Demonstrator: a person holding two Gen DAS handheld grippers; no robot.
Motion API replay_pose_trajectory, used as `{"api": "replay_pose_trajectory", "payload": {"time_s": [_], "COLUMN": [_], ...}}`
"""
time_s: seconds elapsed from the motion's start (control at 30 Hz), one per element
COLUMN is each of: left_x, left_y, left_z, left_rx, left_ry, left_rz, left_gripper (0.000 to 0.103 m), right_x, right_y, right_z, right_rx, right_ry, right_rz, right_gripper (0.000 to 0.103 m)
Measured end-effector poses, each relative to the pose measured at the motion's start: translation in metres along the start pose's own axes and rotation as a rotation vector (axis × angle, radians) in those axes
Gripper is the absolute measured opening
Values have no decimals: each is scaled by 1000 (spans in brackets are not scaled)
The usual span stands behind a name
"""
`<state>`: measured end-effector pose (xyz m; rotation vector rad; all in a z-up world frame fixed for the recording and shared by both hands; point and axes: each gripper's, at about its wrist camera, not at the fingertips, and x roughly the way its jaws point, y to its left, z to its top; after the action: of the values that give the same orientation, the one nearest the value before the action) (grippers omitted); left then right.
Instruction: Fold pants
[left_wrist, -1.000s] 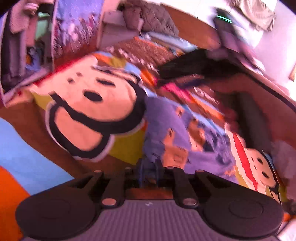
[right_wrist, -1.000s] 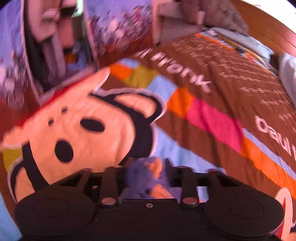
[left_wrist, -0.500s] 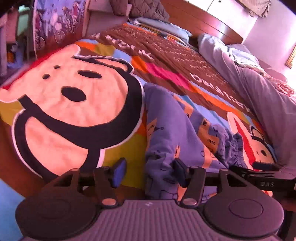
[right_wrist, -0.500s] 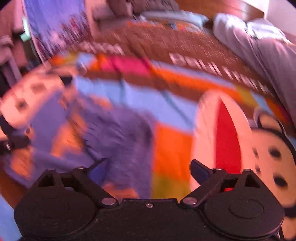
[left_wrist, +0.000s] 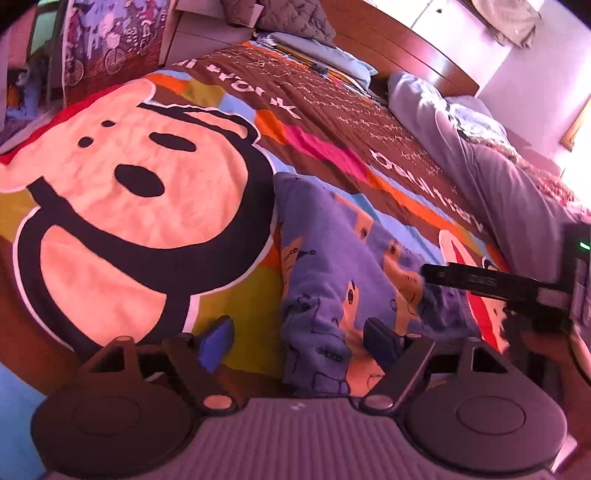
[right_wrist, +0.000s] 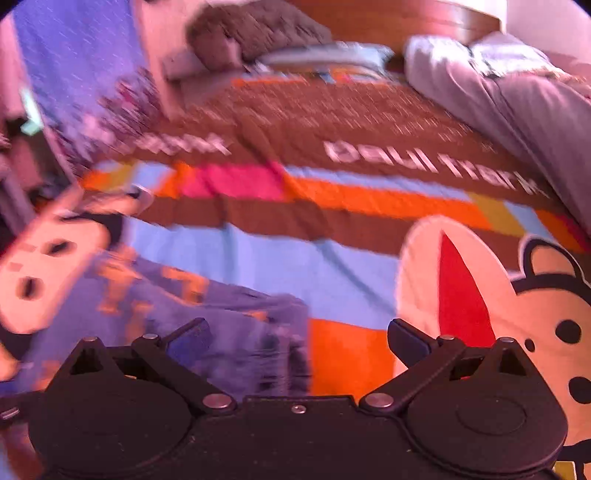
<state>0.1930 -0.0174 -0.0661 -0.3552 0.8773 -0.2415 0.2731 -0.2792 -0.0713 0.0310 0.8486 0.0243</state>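
Purple printed pants (left_wrist: 332, 266) lying in a narrow folded strip on the cartoon-monkey bedspread (left_wrist: 140, 206), just right of the large monkey face. Left gripper (left_wrist: 299, 338), jaws spread wide and empty, the near end of the pants between its fingers. Right gripper (right_wrist: 299, 336), jaws likewise spread and empty, above the bunched end of the pants (right_wrist: 221, 314); this view is motion-blurred. Grey bedding (left_wrist: 480, 155) along the far right side
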Motion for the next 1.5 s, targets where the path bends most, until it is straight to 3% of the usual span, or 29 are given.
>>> {"api": "replay_pose_trajectory", "payload": {"time_s": [0.03, 0.1, 0.2, 0.33, 0.4, 0.57, 0.63, 0.77, 0.9, 1.03, 1.23, 1.33, 1.37, 1.5], "left_x": [-1, -2, -2, -4, -4, -4, -3, -7, -23, -32, -19, -10, -7, 2], "left_y": [-1, -3, -4, -4, -4, -5, -6, -5, 4, 10, 6, 3, 4, 12], "left_z": [-1, -2, -2, -4, -4, -6, -7, -8, -11, -9, -8, -10, -9, -7], "left_rx": [8, 18, 27, 23, 19, 19, 21, 3, -69, -117, -113, -101, -110, -175], "left_ry": [0, 2, 5, 4, 3, -4, -8, -29, -130, -193, -193, -145, -133, -102], "left_rz": [2, 0, -6, -12, -21, -21, -17, -14, 2, -60, -113, -164, -167, -166], "left_gripper": [83, 86, 89, 93, 98, 102, 102, 102, 102, 102, 102, 102, 102, 102], "right_x": [11, 15, -7, -42, -52, -40, -48, -55, -71, -72, -25, 9, 19, 21], "right_y": [-2, -9, -19, -29, -29, -23, -30, -32, -35, -39, -46, -48, -49, -67], "right_z": [1, 5, 15, 14, 1, -60, -82, -82, -77, -52, -23, -21, -25, -40], "right_rx": [-5, 25, 87, 142, 150, 144, 217, 290, 339, 309, 204, 151, 158, 256], "right_ry": [25, 23, -69, -131, -102, 124, 52, 51, -22, -72, -120, -41, -5, -71], "right_rz": [-35, -23, -70, 21, 34, 28, 62, 65, 82, 88, 317, 385, 411, 504], "right_gripper": [102, 102, 102, 102, 102, 102, 102, 102, 102, 102, 102, 102, 102, 102]}}
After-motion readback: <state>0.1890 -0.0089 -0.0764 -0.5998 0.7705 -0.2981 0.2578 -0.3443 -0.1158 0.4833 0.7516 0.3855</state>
